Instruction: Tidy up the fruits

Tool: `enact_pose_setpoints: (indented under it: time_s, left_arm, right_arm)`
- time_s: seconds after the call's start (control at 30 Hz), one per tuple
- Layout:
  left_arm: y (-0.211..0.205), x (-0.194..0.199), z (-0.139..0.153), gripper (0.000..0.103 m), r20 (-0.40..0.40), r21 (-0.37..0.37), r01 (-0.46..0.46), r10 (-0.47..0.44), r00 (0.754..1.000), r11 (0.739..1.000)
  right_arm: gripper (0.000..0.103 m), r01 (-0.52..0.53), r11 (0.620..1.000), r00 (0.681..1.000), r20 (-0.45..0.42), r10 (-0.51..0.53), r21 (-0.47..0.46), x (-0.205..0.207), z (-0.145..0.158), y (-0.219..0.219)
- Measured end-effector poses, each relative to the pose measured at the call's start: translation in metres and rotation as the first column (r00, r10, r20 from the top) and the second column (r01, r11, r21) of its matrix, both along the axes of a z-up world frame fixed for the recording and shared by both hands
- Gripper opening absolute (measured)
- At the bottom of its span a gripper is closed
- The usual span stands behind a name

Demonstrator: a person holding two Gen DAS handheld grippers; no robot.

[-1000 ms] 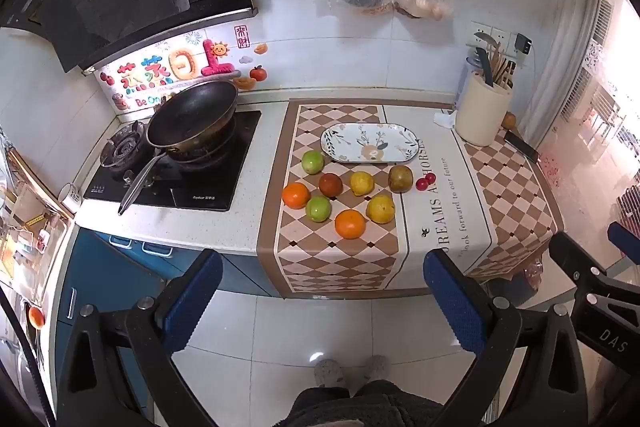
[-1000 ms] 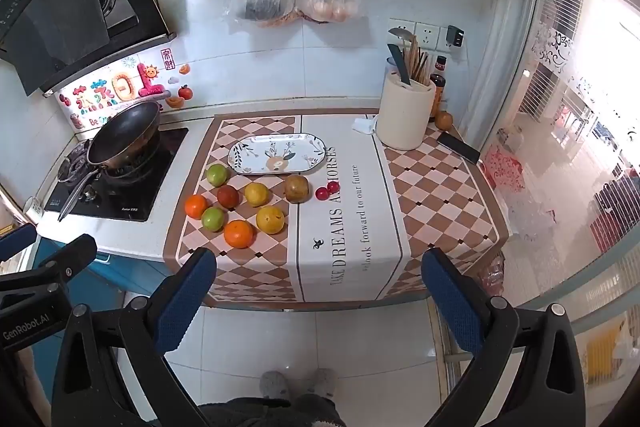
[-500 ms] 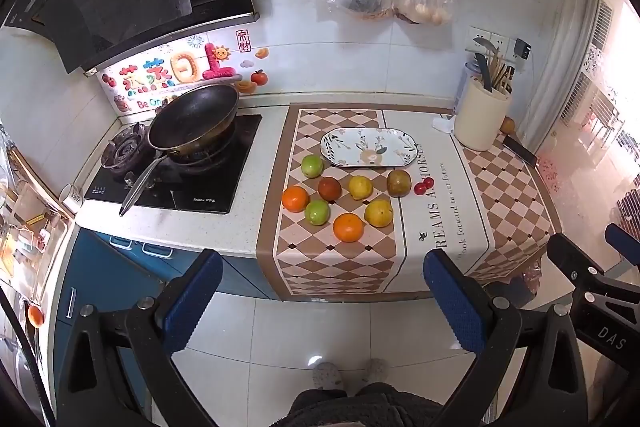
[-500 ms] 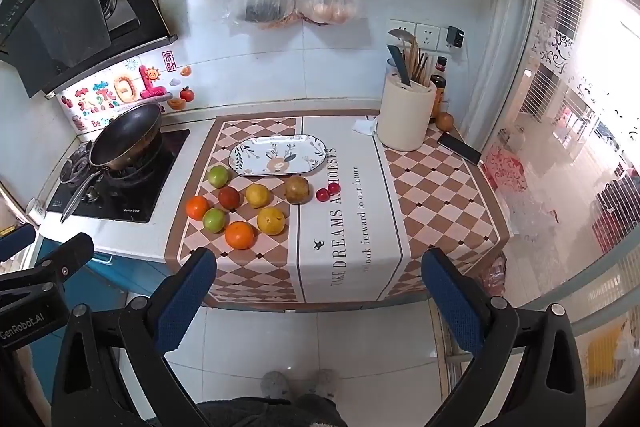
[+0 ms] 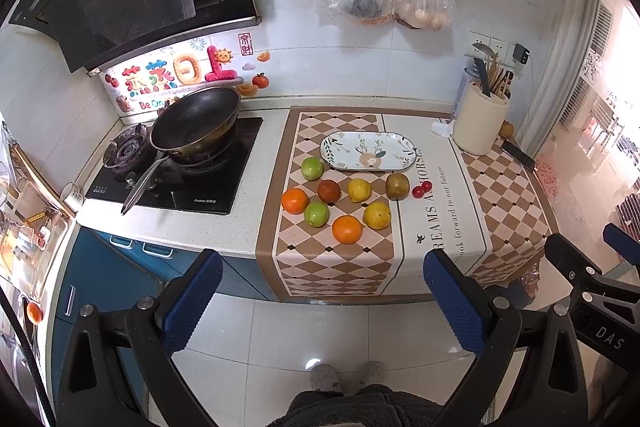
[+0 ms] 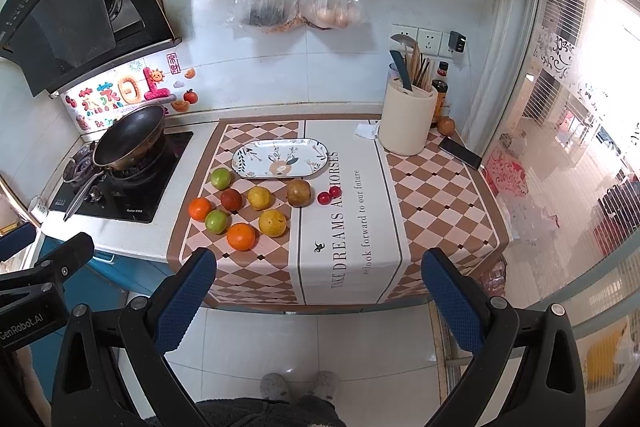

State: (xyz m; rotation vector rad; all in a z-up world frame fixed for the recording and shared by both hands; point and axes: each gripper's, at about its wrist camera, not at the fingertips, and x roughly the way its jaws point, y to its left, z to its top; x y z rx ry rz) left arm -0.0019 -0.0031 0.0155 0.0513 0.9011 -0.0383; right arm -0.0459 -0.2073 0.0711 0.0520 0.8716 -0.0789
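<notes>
Kitchen desk [image 5: 256,227] seen from the left wrist: fruits [image 5: 340,201] cluster on the checkered runner just before the oval plate [image 5: 368,156] (nothing on it), left claw [image 5: 320,303] spread wide. Right wrist: right claw [image 6: 318,301] likewise spread, holding nothing.

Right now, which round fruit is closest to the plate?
The green fruit at the plate's left end. The other green one sits farther forward, between the oranges.

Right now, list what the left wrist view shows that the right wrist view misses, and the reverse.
Left wrist only: the right gripper's frame marked DAS and a white cup beside the stove.
Right wrist only: two dark sauce bottles behind the utensil holder.
Both: the empty oval plate, the loose fruits in front of it, the wok, both grippers open.
</notes>
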Motion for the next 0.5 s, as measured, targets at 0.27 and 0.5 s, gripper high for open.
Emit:
enact_pose_setpoints:
  time_s: [0.27, 0.5]
  left_arm:
    - [0.000, -0.001, -0.004, 0.103, 0.004, 0.000, 0.002, -0.002, 1.000, 1.000]
    - [-0.003, -0.006, 0.009, 0.103, 0.005, 0.000, 0.002, -0.002, 1.000, 1.000]
  right_arm:
    - [0.103, -0.003, 1.000, 1.000, 0.000, 0.003, 0.003, -0.001, 0.003, 0.001]
    - [0.103, -0.002, 1.000, 1.000, 0.003, 0.002, 0.004, -0.003, 0.003, 0.001]
